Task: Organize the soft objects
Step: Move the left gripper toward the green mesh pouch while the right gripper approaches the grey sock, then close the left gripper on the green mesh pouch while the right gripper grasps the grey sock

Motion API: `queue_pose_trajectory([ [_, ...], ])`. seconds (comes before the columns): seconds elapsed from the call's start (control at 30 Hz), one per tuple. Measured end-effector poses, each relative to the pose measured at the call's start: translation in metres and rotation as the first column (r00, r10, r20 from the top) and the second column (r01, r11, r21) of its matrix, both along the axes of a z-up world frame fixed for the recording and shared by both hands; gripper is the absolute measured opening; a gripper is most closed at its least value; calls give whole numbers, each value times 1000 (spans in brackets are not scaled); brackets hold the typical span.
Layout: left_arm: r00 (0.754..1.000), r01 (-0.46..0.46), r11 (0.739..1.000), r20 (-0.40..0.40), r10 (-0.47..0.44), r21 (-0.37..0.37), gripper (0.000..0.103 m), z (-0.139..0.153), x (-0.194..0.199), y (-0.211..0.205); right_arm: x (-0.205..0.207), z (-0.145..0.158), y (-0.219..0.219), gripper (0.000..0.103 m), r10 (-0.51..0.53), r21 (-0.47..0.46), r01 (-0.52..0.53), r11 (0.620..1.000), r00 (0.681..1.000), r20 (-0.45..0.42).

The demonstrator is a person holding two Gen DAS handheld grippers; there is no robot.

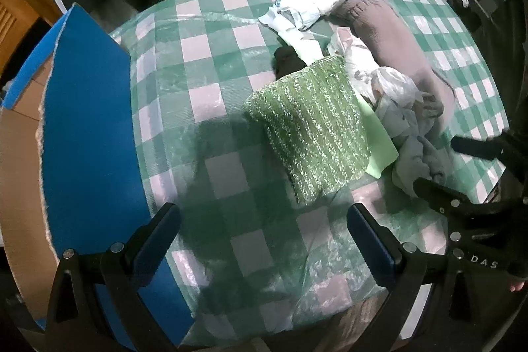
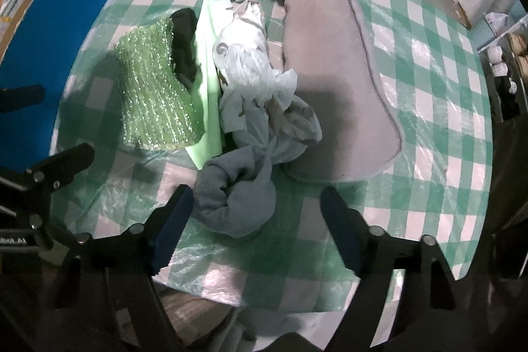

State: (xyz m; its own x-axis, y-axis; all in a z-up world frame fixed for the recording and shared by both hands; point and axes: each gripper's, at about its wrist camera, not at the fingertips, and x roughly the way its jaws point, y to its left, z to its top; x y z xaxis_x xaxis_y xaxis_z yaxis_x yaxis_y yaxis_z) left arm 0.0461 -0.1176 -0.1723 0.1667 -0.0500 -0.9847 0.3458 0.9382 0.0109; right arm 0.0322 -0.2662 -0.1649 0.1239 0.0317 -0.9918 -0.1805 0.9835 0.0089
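Both grippers point straight down over the checked counter (image 1: 211,108). The left gripper (image 1: 264,240) hangs wide and empty near the sparkly green cloth (image 1: 313,127). The right gripper (image 2: 255,220) stands partly spread, its pads either side of a rolled grey sock (image 2: 237,200) at the pile's near edge, not pressing it.
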Motion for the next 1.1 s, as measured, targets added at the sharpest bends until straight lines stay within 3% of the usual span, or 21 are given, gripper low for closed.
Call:
queue_pose_trajectory([
  [0.1, 1000, -10, 1000, -12, 10, -17, 102, -2, 6, -3, 0, -2, -2, 54, 4, 22, -4, 1000, 1000, -16],
  [0.17, 1000, -18, 999, -16, 18, -28, 102, -3, 9, -5, 0, -2, -5, 36, 3, 31, -2, 1000, 1000, -23],
  [0.27, 999, -31, 999, -24, 30, -40, 102, -6, 15, -9, -2, 2, -10, 29, 1, 41, 0, 999, 1000, -8],
  [0.9, 992, -85, 996, -94, 84, -15, 102, -33, 48, -45, -7, 12, -40, 29, -46, 86, 45, 995, 999, 11],
  [0.93, 992, -88, 996, -96, 86, -18, 100, -33, 50, -45, -6, 12, -40, 29, -49, 88, 48, 995, 999, 11],
  [1.0, 990, -95, 995, -107, 92, -21, 84, -33, 51, -44, -4, 11, -39, 29, -53, 92, 52, 994, 999, 11],
  [1.1, 987, -107, 994, -127, 102, -33, 73, -34, 51, -42, -4, 12, -39, 29, -53, 93, 51, 994, 999, 13],
])
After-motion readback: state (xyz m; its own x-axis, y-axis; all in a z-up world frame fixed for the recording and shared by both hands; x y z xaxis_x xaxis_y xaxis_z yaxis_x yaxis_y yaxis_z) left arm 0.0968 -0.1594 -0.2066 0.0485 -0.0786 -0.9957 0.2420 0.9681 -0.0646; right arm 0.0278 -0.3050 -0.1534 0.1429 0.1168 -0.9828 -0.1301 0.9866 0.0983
